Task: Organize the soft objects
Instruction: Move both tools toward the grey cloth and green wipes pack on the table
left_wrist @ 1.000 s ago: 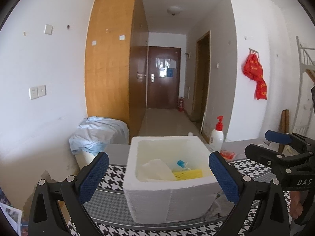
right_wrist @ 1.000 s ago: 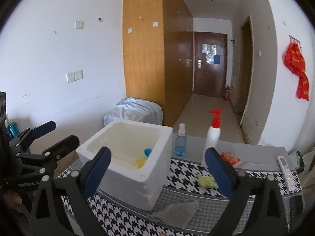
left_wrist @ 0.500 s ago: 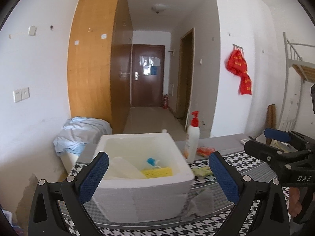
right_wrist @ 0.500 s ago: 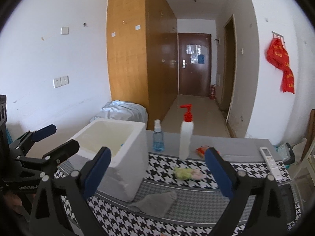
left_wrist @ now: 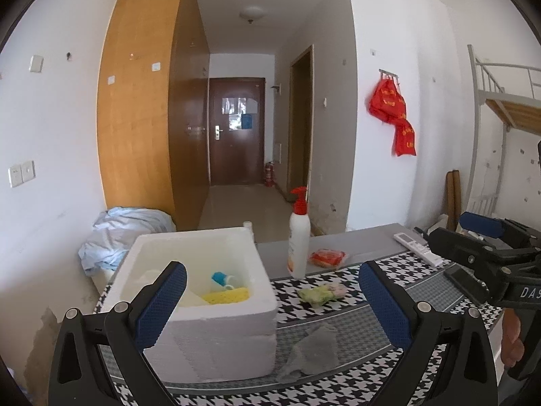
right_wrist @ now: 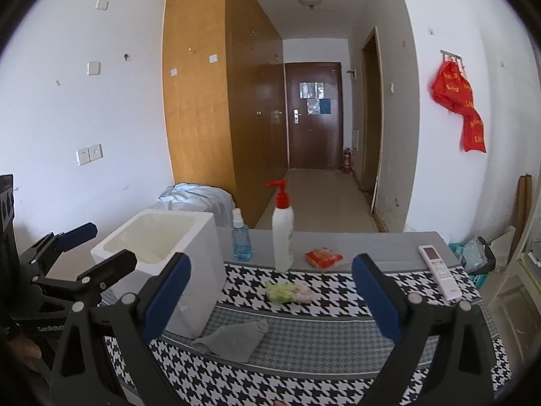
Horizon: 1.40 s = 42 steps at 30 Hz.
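- My left gripper [left_wrist: 272, 299] is spread wide and holds nothing, low in the left wrist frame, in front of the foam box [left_wrist: 216, 335].
- My right gripper [right_wrist: 270, 294] is spread just as wide, also empty.
- Inside the box I see a yellow sponge [left_wrist: 227, 296], lower centre of the left view.
- A grey cloth [right_wrist: 233, 337] lies flat on the checked mat [right_wrist: 338, 365], bottom centre, just beside the box.
- A green-pink soft toy [right_wrist: 288, 291] sits mid-frame, near the pump bottle [right_wrist: 282, 233].
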{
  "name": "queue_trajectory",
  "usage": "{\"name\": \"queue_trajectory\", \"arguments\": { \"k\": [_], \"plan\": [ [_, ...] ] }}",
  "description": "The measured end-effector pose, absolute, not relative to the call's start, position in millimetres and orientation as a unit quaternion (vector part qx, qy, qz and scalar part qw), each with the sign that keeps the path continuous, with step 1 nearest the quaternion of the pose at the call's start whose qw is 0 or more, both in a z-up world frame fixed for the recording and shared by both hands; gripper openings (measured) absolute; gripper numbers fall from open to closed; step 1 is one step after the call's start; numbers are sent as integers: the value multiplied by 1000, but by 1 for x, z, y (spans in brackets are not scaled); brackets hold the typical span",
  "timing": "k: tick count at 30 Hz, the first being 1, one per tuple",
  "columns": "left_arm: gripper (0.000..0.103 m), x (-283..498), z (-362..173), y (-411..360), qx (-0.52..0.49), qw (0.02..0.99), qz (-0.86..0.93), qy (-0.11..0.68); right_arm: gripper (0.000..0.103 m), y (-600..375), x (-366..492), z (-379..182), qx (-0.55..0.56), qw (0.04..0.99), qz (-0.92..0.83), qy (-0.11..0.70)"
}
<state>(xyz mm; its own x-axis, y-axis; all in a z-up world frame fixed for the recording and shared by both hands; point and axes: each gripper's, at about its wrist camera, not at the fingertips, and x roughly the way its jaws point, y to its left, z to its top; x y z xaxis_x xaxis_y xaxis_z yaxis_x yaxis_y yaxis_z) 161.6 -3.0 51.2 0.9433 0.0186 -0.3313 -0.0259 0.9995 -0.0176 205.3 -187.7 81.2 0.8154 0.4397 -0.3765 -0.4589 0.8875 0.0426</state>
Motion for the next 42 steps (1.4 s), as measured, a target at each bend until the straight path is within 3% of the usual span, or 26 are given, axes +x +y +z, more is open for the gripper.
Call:
{"name": "queue_trajectory", "arguments": {
  "k": [42],
  "plan": [
    [102,195,-3,-50,-9,970,-24,244,98,-228,233,39,-14,945,219,241]
  ]
}}
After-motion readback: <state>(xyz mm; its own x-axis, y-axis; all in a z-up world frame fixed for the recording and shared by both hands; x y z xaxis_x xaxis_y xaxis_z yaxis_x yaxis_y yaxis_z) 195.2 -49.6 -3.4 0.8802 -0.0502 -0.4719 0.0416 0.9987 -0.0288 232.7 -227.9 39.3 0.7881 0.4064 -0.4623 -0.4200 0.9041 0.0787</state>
